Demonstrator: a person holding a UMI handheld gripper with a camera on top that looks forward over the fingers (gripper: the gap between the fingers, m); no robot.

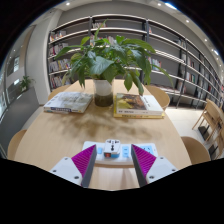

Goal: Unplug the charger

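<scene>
Looking across a round wooden table point(60, 135), with its near rim curving just under the fingertips and its far rim running behind the plant pot. At twelve o'clock, well beyond the fingers, a leafy potted plant point(104, 62) in a white pot, upright near the table's middle. At ten o'clock of the pot, a book point(69, 101) lying flat; at two o'clock, a second book point(138, 104), also flat, both close to the pot. Bare tabletop between the books and the fingers, broad at nine and three o'clock. Wooden chairs point(160, 96) tucked at the far rim and at the sides. Tall bookshelves point(170, 45) filling the background.

Gripper point(114, 160) spread moderately, magenta pads point(84, 158) facing inward, holding nothing. Between the fingertips, a flat white block with printed marks, seemingly the charger point(114, 152), resting on the table with a gap at either side. Whether a cable or socket joins it cannot be told.
</scene>
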